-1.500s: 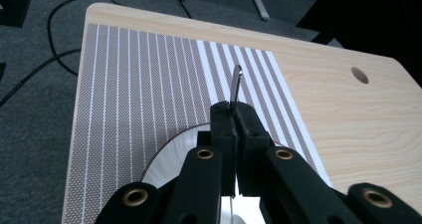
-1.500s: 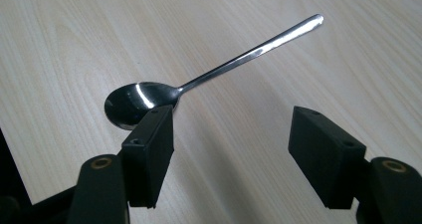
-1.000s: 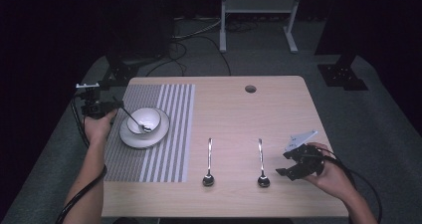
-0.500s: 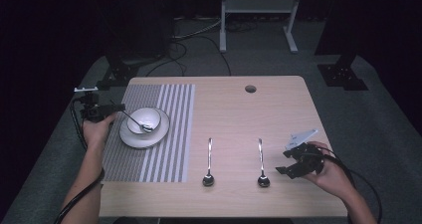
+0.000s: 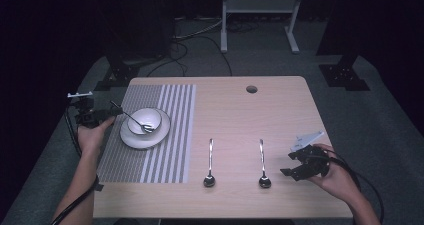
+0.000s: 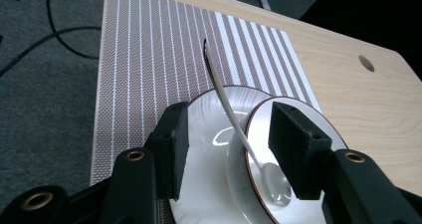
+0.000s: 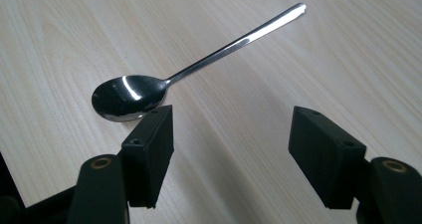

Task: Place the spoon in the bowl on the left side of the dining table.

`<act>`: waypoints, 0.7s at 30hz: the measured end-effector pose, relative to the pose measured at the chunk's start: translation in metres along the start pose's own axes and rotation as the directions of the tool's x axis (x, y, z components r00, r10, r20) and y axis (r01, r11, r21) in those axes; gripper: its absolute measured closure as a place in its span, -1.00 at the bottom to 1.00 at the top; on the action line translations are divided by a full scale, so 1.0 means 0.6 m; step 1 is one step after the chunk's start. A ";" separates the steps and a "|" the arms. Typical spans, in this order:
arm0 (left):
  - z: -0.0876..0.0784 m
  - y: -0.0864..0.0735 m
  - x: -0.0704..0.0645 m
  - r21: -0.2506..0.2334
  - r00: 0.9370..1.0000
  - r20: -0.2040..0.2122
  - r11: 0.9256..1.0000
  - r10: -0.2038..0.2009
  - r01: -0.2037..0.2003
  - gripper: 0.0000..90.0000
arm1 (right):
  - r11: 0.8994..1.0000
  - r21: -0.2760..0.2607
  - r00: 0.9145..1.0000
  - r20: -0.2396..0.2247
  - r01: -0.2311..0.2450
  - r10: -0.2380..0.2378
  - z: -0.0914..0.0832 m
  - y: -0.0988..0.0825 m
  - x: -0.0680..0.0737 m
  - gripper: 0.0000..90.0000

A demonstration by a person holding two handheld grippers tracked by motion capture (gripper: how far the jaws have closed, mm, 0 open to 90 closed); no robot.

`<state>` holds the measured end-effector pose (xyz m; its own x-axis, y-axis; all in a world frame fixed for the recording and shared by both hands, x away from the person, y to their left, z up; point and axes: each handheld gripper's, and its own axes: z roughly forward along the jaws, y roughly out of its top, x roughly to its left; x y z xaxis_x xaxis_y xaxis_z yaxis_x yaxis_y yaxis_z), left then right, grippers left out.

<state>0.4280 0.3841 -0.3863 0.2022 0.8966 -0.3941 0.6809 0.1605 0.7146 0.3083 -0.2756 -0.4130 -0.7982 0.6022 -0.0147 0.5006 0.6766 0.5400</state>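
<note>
A white bowl [image 5: 148,119] stands on a white plate [image 5: 131,138] on the striped placemat [image 5: 165,155]. A spoon [image 5: 131,118] rests in the bowl with its handle pointing up and left. My left gripper [image 5: 113,113] is open at the placemat's left edge. In the left gripper view the spoon [image 6: 225,100] runs between the spread jaws of the left gripper [image 6: 230,134] without touching either. Two more spoons [image 5: 210,161] [image 5: 262,161] lie on the bare wood. My right gripper [image 5: 286,164] is open just right of the second one; that spoon [image 7: 130,97] lies ahead of the right gripper [image 7: 231,129].
The wooden table [image 5: 240,110] has a round cable hole [image 5: 251,89] near its far edge. Cables and metal stand legs [image 5: 260,15] sit on the dark carpet beyond the table. The table's near edge is close behind my right gripper.
My left gripper has drawn slightly back and down from the bowl's spoon handle. My right gripper has shifted slightly left toward the nearer spoon. The spoons have not moved.
</note>
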 end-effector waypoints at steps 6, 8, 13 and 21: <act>-0.014 -0.005 -0.006 -0.024 1.000 0.006 1.000 0.000 0.001 -0.09 | 1.000 -0.006 1.000 0.001 -0.009 0.009 0.000 -0.005 -0.004 -0.27; -0.016 -0.007 -0.012 -0.023 1.000 0.009 1.000 0.013 -0.013 -0.13 | 1.000 -0.004 1.000 0.001 -0.011 0.011 0.002 -0.006 -0.004 -0.28; -0.017 -0.015 -0.028 -0.020 0.998 0.019 0.998 0.056 -0.055 -0.16 | 1.000 -0.006 1.000 0.002 -0.014 0.014 0.002 -0.006 -0.004 -0.28; -0.018 -0.024 -0.053 -0.024 0.992 0.033 0.993 0.119 -0.118 -0.17 | 1.000 -0.009 1.000 0.002 -0.027 0.027 0.000 -0.008 -0.008 -0.29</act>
<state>0.4043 0.3578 -0.3778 0.3047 0.8952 -0.3252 0.6350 0.0635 0.7699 0.3099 -0.2819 -0.4155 -0.7834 0.6215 -0.0019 0.5190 0.6560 0.5480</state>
